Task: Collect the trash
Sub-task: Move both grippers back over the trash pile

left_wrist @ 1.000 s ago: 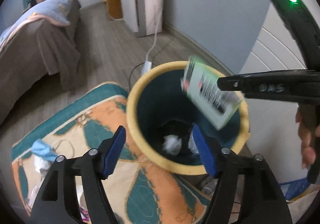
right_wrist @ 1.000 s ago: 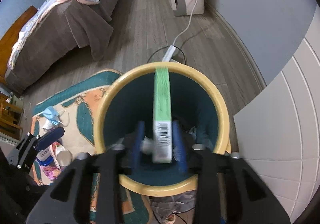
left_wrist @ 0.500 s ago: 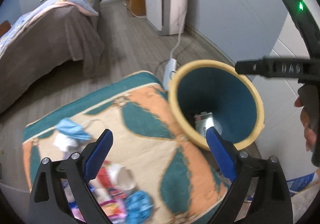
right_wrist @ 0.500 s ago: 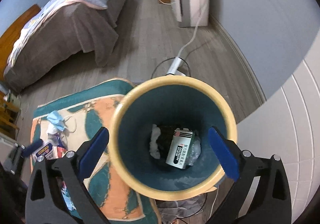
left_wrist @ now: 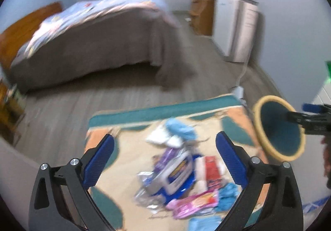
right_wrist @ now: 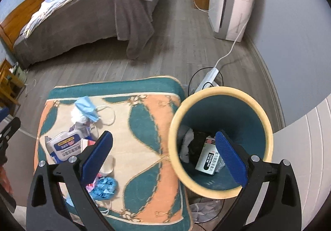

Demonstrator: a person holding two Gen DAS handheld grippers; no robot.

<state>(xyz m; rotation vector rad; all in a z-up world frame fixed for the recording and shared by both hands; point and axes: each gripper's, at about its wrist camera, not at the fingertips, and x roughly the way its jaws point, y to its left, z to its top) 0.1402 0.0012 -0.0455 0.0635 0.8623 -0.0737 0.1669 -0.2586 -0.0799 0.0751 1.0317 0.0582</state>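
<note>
Bedroom floor carries a teal-and-orange patterned rug point(right_wrist: 142, 127) strewn with wrappers and a crumpled blue face mask point(right_wrist: 86, 108). Beside it stands the yellow-rimmed teal bin point(right_wrist: 219, 91). Both the left gripper point(left_wrist: 165, 160) and right gripper point(right_wrist: 164, 156) gape wide, holding nothing. Overlapping litter risks a multi-item grab that drops pieces short of the bin.

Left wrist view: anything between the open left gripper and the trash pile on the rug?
Nothing visible. The left gripper is open and empty, with the trash pile on the rug directly ahead between its fingers. The bin stands beside the rug, its mouth open.
</note>
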